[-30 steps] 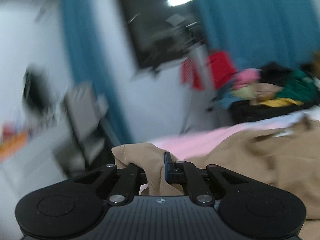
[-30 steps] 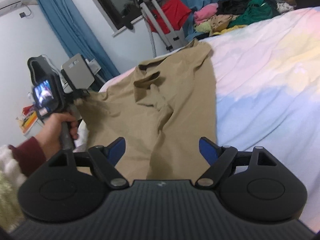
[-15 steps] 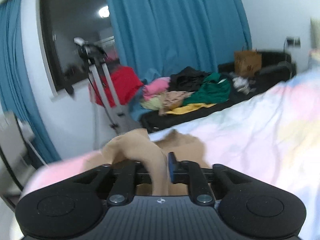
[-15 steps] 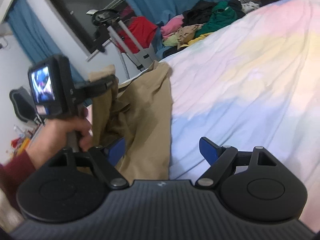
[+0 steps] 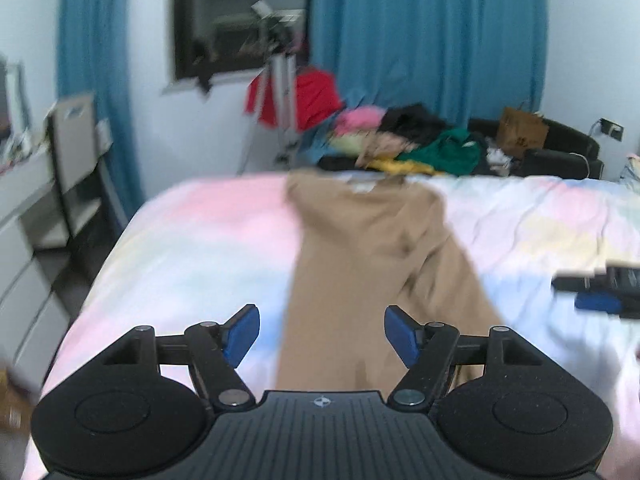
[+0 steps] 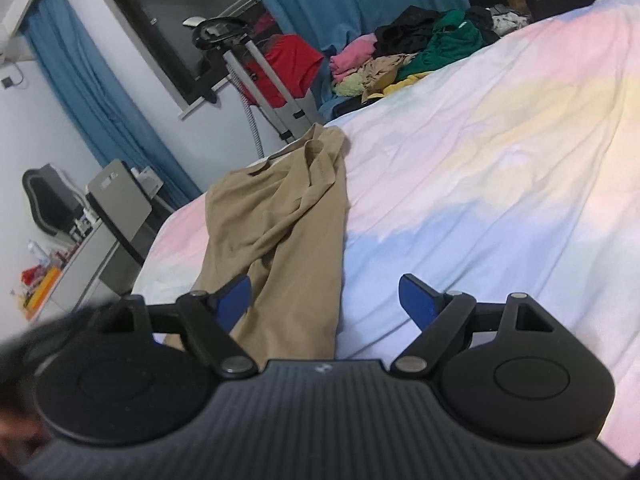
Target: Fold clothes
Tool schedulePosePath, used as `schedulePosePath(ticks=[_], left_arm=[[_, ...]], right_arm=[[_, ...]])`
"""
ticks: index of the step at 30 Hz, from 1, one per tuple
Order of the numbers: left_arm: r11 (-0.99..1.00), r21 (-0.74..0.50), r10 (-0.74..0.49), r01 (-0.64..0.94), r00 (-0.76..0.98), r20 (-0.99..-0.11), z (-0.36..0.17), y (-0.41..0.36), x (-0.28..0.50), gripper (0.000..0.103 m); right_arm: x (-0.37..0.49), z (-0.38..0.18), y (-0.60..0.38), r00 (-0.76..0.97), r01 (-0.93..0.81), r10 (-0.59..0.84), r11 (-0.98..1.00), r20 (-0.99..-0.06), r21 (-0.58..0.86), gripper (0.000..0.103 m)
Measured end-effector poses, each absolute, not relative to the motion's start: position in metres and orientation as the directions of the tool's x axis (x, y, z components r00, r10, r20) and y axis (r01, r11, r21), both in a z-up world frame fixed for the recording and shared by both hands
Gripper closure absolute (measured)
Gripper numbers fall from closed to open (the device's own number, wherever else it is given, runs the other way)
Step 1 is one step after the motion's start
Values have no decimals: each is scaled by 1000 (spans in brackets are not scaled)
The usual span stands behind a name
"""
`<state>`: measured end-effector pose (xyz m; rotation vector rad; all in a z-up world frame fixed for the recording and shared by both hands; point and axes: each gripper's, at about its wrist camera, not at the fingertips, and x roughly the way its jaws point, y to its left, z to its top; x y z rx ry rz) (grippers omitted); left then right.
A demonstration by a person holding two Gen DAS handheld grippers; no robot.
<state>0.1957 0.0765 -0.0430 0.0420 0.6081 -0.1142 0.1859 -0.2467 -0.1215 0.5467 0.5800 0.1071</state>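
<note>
A tan garment lies folded lengthwise in a long strip on the pastel bedsheet. It also shows in the right wrist view. My left gripper is open and empty, just above the garment's near end. My right gripper is open and empty over the garment's near right edge; its tip shows at the right edge of the left wrist view.
A pile of mixed clothes lies beyond the bed's far edge, next to a metal stand with a red garment. A grey chair and a desk stand left of the bed. Blue curtains hang behind.
My left gripper let go of the tan fabric it held pinched and now stands open. The garment's side now lies folded over on the bed. The right gripper stayed open.
</note>
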Motion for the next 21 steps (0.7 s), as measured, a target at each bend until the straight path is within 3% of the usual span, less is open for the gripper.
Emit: schedulePosePath(ticks=[6, 12, 16, 20, 21], left_arm=[[977, -208, -166, 47, 776, -608, -36, 191, 128, 32], [882, -470, -378, 49, 671, -638, -59, 252, 103, 32], [889, -427, -445, 166, 539, -716, -80, 236, 97, 33], [935, -255, -341, 244, 437, -832, -83, 207, 107, 55], [937, -214, -319, 278, 421, -849, -83, 197, 110, 68]], right_arm=[[167, -114, -230, 822, 32, 254, 872, -509, 488, 20], [152, -100, -214, 820, 37, 251, 874, -515, 484, 20], [147, -104, -203, 807, 47, 248, 878, -536, 476, 20], [149, -113, -191, 792, 51, 229, 899, -566, 435, 20], [149, -114, -187, 792, 45, 215, 912, -571, 407, 20]])
